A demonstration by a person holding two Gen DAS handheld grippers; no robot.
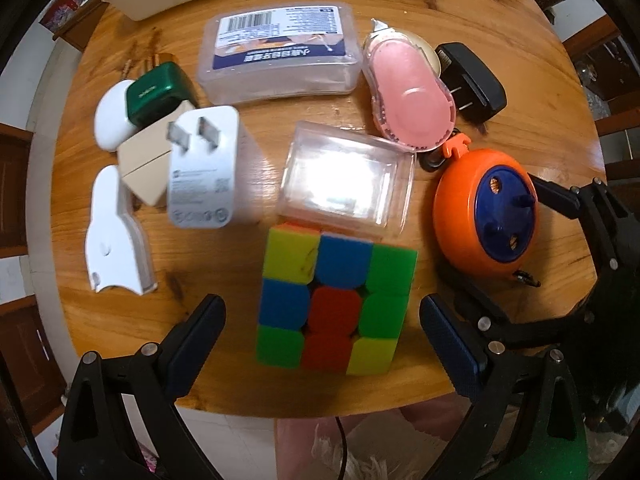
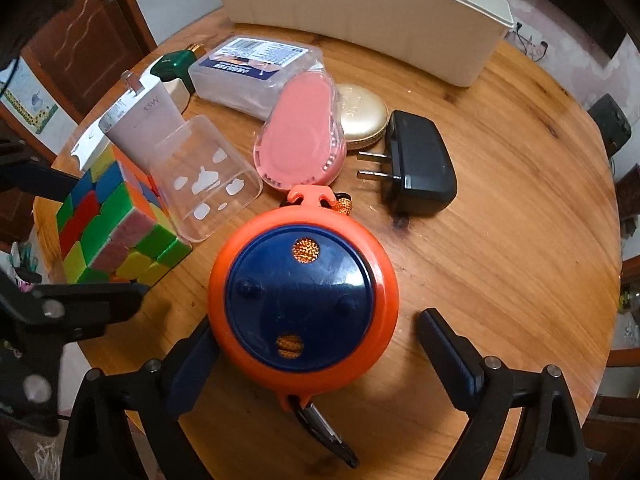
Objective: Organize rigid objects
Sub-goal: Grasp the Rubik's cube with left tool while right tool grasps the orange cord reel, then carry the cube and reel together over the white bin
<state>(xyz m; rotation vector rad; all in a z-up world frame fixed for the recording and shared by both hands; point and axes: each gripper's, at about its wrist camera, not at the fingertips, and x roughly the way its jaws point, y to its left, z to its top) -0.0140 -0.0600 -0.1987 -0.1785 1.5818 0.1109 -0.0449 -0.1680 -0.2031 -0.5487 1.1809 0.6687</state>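
A multicoloured puzzle cube (image 1: 334, 300) sits on the round wooden table (image 1: 256, 160), between the open fingers of my left gripper (image 1: 322, 344), which do not touch it. The cube also shows in the right wrist view (image 2: 116, 232). An orange and blue round reel (image 2: 304, 300) lies between the open fingers of my right gripper (image 2: 316, 356); the left finger is close to its rim. The reel also shows in the left wrist view (image 1: 486, 212), with my right gripper behind it.
Around them lie a clear small box (image 1: 348, 172), a labelled clear case (image 1: 280, 52), a pink dispenser (image 1: 408, 92), a black plug adapter (image 2: 416, 164), a gold compact (image 2: 360, 112), white, beige and green chargers (image 1: 200, 168), and a cream bin (image 2: 360, 12) at the back.
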